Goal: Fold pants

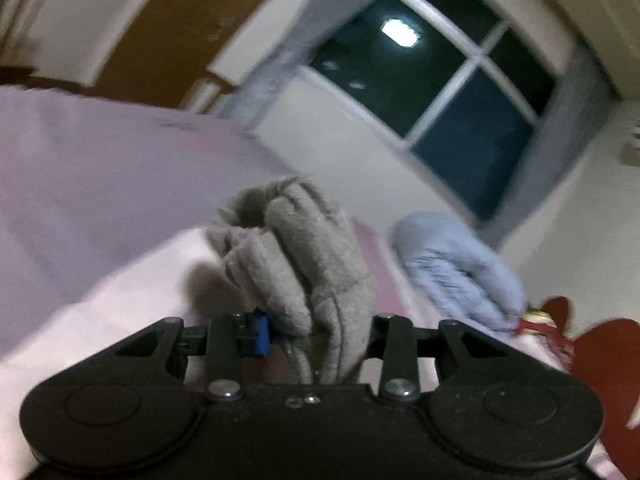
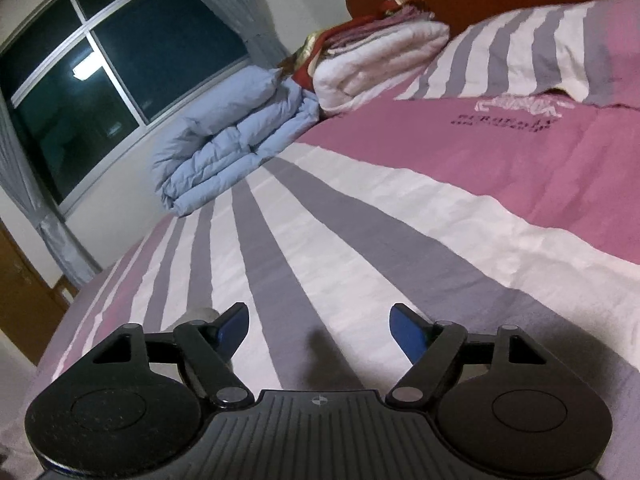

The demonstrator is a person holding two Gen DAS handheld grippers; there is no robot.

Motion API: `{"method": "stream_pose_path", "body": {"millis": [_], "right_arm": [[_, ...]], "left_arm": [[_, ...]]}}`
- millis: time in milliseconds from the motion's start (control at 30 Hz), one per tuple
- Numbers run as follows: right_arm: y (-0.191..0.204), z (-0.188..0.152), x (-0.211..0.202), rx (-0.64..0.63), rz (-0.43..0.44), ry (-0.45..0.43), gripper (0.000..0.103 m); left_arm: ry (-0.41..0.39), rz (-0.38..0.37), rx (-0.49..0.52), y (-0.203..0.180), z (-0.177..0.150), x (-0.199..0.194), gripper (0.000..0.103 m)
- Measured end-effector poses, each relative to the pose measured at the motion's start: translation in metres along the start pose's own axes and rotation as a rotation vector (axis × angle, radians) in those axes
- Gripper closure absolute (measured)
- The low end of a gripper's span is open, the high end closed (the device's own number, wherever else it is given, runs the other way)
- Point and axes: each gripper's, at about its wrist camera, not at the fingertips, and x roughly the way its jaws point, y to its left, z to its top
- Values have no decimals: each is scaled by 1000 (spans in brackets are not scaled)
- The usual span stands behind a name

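Note:
In the left wrist view my left gripper (image 1: 312, 336) is shut on a thick bunch of grey fleece pants (image 1: 296, 256). The cloth bulges up out of the jaws and hides the right fingertip. The view is tilted and blurred, with the bed sheet (image 1: 100, 200) behind. In the right wrist view my right gripper (image 2: 320, 328) is open and empty, its blue fingertips (image 2: 408, 332) spread wide just above the striped bed cover (image 2: 360, 220). A small grey bit shows behind its left finger (image 2: 204, 314); I cannot tell if it is the pants.
A folded light-blue quilt (image 2: 232, 136) lies at the far edge of the bed below a dark window (image 2: 120, 72). A stack of white and red bedding (image 2: 376, 48) and a striped pillow (image 2: 540, 48) sit at the headboard. A wooden door (image 2: 24, 296) is left.

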Motion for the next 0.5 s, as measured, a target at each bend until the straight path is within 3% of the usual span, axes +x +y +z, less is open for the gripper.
{"method": "stream_pose_path", "body": {"millis": [133,333,500], "right_arm": [[-17,12,0,34,-3,13,26],[-44,42,-7,-36,-55,-4,26],[-64,49,-24,-69,-53,-27,26]], "left_arm": [[30,-107,63,-63,-14,14,76],[88,-193,243,-154,-74,36,76],[228,-318,331,-214,-133,62,76]]}}
